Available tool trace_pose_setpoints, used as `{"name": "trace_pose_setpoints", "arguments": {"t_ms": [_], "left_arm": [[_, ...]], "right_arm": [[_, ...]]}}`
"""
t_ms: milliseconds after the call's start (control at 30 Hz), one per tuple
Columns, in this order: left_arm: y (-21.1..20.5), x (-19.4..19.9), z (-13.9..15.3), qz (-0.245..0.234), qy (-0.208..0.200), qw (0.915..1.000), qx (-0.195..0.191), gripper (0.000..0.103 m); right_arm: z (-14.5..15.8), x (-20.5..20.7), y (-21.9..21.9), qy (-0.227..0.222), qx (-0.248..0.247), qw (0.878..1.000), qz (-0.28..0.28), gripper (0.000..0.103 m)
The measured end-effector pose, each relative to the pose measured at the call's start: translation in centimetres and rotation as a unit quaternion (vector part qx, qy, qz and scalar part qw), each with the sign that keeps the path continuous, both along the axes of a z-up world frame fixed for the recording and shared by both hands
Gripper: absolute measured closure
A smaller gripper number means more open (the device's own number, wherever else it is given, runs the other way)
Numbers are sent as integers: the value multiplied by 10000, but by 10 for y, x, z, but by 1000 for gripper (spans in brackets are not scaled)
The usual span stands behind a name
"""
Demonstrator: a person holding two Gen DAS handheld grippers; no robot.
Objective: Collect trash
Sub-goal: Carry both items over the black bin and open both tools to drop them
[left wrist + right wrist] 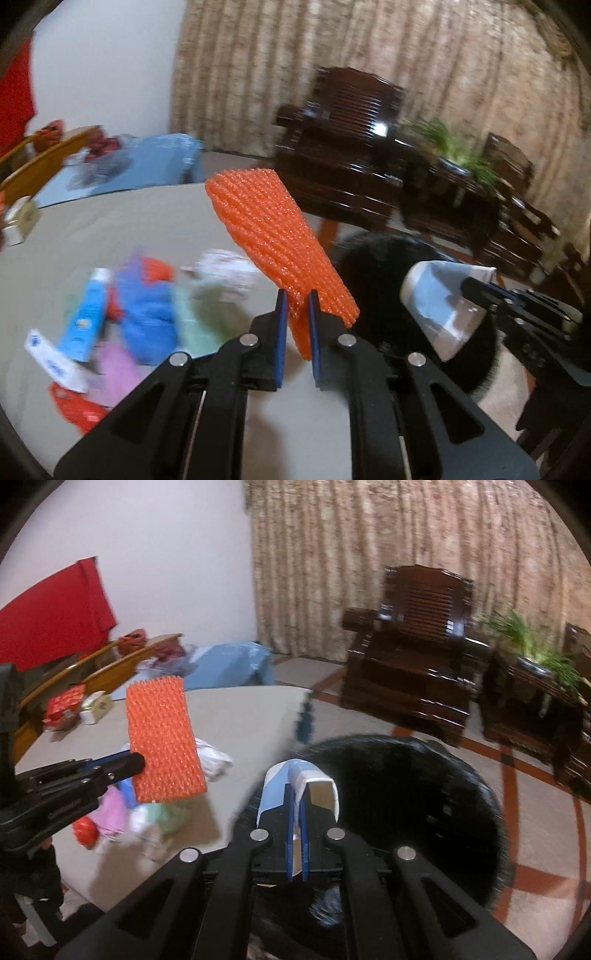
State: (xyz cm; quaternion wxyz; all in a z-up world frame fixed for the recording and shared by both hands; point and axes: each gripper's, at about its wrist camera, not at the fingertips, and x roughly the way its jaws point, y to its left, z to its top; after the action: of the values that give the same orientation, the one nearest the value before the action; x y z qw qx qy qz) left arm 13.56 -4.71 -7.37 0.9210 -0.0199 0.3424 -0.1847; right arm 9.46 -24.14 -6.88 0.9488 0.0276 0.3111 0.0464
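Left tool (297,295) pinches orange foam net (273,236).

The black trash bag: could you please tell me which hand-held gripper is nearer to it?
Right. The right hand-held gripper, clamping a paper cup, is at the black trash bag's rim; the left hand-held gripper, with orange foam netting, is beside it over the table.

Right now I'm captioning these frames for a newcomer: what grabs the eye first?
The bright orange foam net, pinched in the left tongs, stands above the grey table. Beside it the right tongs clamp a crushed blue-and-white paper cup over the black trash bag. Colourful litter lies on the table.
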Motion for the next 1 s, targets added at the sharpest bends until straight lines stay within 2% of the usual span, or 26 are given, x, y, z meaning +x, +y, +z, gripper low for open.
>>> {"name": "trace_pose_setpoints", "arguments": {"t_ms": [133,367,433,500,600,633,700,733,767,800,833,867,933,1000], "left_arm": [[-48,3,-14,-504,185,9986,20,93],[-103,14,-42,-970,501,9940,123,92],[-108,19,-47,-998,607,9930,145,86],[-108,22,-50,-973,679,9929,112,82],[-105,17,-52,-927,686,9932,127,67],[-102,16,-52,-906,675,9935,134,65],[-96,15,-50,-880,665,9938,148,62],[-92,13,-48,-834,614,9945,173,56],[-88,11,-45,-793,560,9951,186,53],[-84,9,-42,-726,473,9960,203,45],[-77,5,-38,-628,359,9971,221,38],[-69,1,-34,-543,262,9979,220,36],[-51,-5,-27,-367,145,9990,230,27],[-28,-13,-21,-84,-1,9996,251,22]], "right_arm": [[-13,-9,-32,208,36,9991,-357,100],[-41,-11,-67,608,36,9960,-659,98],[-45,-11,-71,671,47,9950,-736,94],[-49,-12,-75,739,105,9942,-771,81],[-49,-17,-77,744,128,9941,-777,78],[-48,-17,-77,738,130,9942,-777,76],[-46,-19,-77,708,137,9942,-798,62],[-45,-20,-77,686,141,9943,-806,57],[-42,-22,-76,643,138,9945,-816,46],[-39,-24,-73,588,111,9947,-834,32],[-36,-25,-70,526,67,9948,-866,25],[-33,-26,-67,457,28,9949,-898,16],[-25,-28,-60,287,-16,9955,-900,10],[-17,-27,-50,152,-12,9964,-839,8]]}}
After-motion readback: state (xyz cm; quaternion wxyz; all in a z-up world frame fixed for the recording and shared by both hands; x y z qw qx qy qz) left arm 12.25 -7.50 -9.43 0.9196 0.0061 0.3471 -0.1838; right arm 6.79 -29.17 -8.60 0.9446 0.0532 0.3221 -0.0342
